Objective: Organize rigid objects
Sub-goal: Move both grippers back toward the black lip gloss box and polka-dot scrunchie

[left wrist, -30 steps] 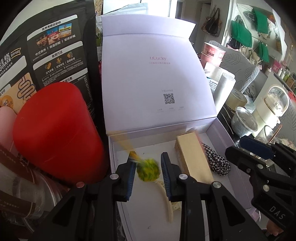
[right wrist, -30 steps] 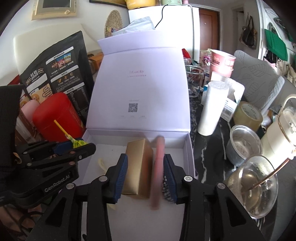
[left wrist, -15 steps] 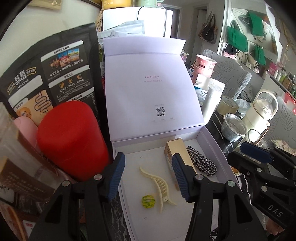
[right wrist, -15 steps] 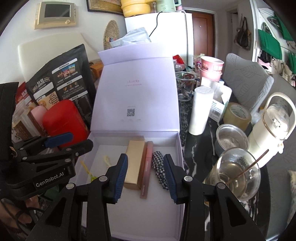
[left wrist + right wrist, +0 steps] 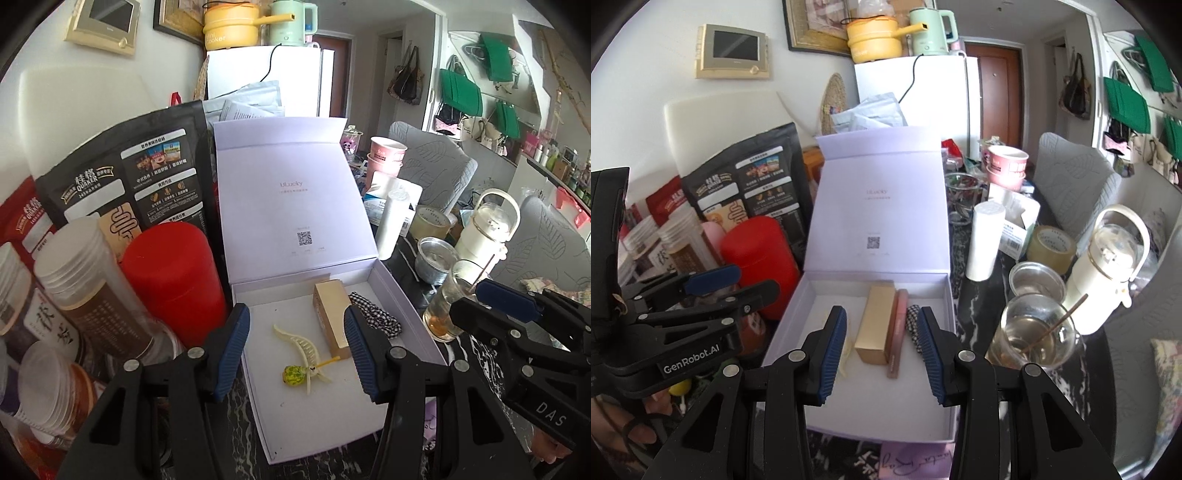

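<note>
An open lavender box holds a gold carton, a checked scrunchie, a cream hair claw and a green-yellow lollipop lying against the claw. In the right wrist view a pink tube lies between the gold carton and the scrunchie in the box. My left gripper hangs open above the box's near left part, with nothing between its pads. Over the box's front, my right gripper is open and holds nothing.
A red canister, jars and a black oats bag crowd the box's left side. To its right stand a white roll, a steel cup, a glass with a stick, tape and a white jug.
The left gripper opened and let the lollipop drop into the box beside the hair claw. The pink tube left the right gripper and now lies by the gold carton. Both grippers drew back and up.
</note>
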